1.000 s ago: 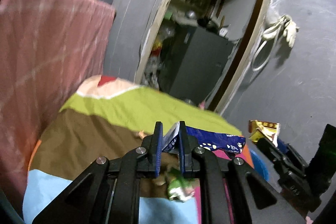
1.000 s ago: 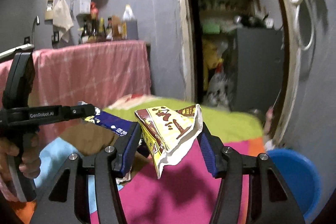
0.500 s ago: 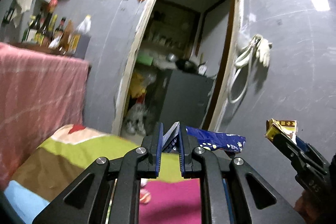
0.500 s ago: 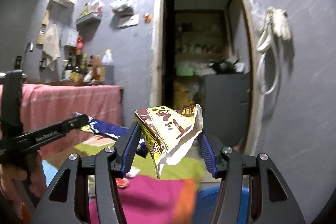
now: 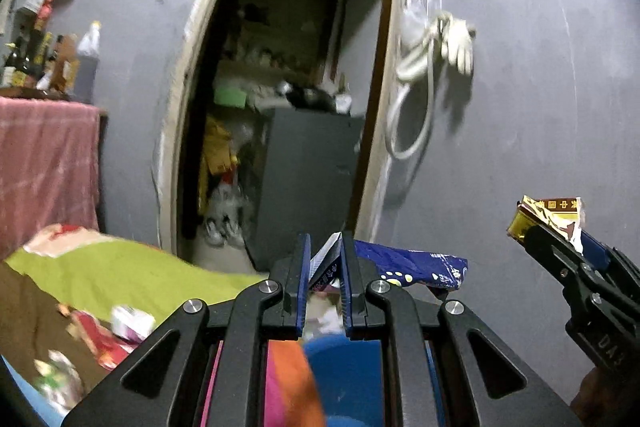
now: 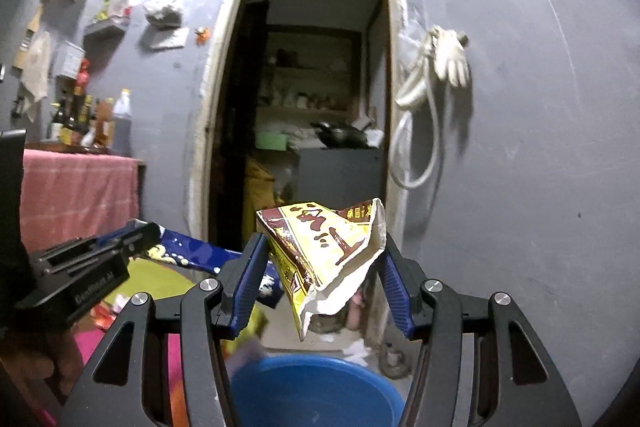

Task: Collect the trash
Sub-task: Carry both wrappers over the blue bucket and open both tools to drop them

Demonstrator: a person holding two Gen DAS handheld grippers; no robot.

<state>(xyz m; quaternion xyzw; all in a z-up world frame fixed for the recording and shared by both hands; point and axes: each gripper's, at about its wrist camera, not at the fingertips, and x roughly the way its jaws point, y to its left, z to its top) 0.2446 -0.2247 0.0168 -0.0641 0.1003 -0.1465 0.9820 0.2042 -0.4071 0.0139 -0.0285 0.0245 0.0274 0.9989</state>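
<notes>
Left gripper [image 5: 324, 267] pinches blue wrapper [image 5: 408, 263]; right gripper [image 6: 324, 279] clamps yellow packet [image 6: 328, 251]. Both over basin [image 6: 320, 387] (undropped); litter [image 5: 100, 331] remains.

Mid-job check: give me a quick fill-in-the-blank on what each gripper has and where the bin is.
1. The left gripper is shut on a ____ wrapper.
2. The right gripper is shut on a ____ and brown snack bag.
3. Below the right gripper's jaws sits a blue ____.
4. A white ____ hangs on the grey wall right of the doorway.

Missing words: blue; yellow; basin; glove
</notes>
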